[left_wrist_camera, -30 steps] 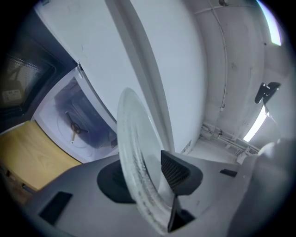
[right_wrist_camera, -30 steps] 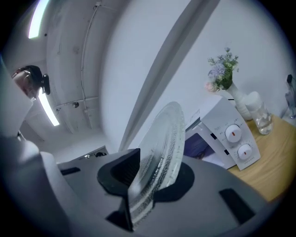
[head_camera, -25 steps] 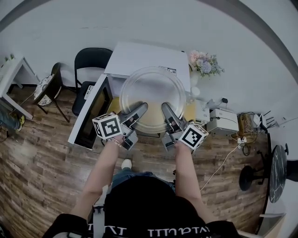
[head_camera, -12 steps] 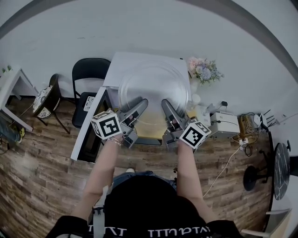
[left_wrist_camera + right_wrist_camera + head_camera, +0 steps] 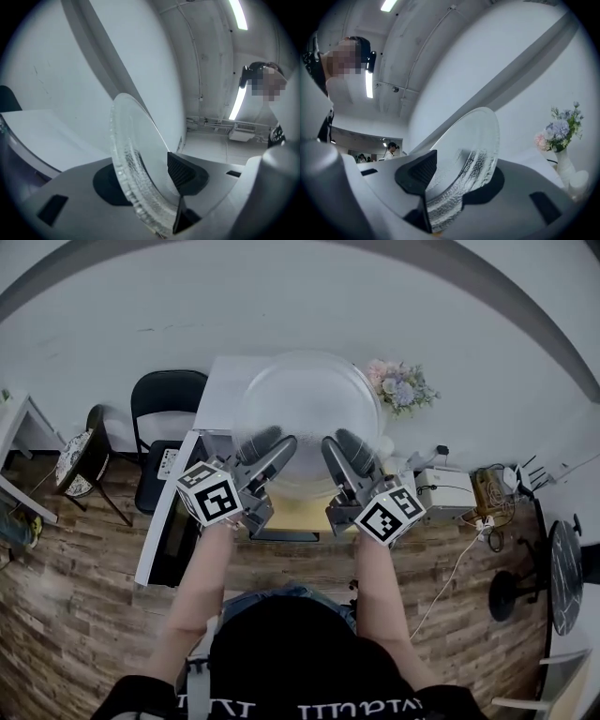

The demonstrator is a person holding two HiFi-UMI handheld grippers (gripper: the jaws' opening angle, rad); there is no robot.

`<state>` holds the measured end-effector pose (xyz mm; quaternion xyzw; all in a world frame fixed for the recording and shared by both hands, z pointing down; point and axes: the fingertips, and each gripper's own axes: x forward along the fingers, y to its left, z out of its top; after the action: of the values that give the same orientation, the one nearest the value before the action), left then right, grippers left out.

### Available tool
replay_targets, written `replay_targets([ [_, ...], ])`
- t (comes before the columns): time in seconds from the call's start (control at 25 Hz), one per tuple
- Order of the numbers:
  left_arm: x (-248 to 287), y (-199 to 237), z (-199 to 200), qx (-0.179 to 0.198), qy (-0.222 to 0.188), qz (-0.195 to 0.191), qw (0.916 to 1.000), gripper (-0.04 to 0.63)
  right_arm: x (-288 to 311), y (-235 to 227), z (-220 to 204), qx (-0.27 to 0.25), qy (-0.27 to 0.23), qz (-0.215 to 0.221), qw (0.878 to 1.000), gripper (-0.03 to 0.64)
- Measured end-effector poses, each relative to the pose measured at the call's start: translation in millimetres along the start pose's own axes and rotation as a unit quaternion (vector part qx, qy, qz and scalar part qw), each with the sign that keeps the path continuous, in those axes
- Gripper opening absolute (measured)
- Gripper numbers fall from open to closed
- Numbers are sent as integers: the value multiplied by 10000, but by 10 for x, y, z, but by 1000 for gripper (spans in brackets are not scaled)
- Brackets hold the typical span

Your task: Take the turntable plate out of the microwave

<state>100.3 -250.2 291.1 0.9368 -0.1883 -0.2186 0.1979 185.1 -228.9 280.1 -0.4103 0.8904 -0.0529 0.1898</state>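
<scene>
I hold the glass turntable plate (image 5: 307, 418) out of the microwave (image 5: 216, 390), raised above its white top and tipped so its far edge stands higher than the edge nearest me. My left gripper (image 5: 270, 446) has the near rim on the side towards the microwave's open door (image 5: 171, 521), and my right gripper (image 5: 343, 451) has the near rim on the side away from that door. The two sit close together, each with its marker cube (image 5: 214, 495) towards my wrist.

In the left gripper view the ribbed rim of the plate (image 5: 136, 164) runs between the jaws of that gripper (image 5: 147, 177), one dark pad behind the glass and the other on its upper face. The right gripper view shows the same: the plate (image 5: 473, 140) wedged in my right gripper (image 5: 452, 180), a pad on each face. Both pairs of jaws are opening a little, with the rim between them and the plate borne by them alone.

A vase of flowers (image 5: 401, 385) stands just beside the microwave on the side away from the door, and a black chair (image 5: 167, 399) stands on the door side.
</scene>
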Motion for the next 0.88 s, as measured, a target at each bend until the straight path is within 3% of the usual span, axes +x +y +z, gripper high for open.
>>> replay_targets([
  [0.24,164,-82,98,275,-237,209,9991,215,62,-133,199,-232,56,189,9995,193],
  [0.44,303,-26,255,721,-249,324,9966,228,184,-198,355,-310,-127,338,9989,195],
  [0.52,316,-63,323,1140,-263,410,9923,240,197,-183,404,-377,-199,340,9985,196],
  [0.6,324,-97,413,1786,-287,602,9817,252,229,-192,432,-348,-171,270,9989,207],
  [0.64,329,-94,449,1908,-310,674,9788,262,250,-201,441,-305,-151,244,9991,207],
  [0.88,301,-77,602,1834,-715,641,9783,227,331,-144,497,-563,-305,350,9973,204],
])
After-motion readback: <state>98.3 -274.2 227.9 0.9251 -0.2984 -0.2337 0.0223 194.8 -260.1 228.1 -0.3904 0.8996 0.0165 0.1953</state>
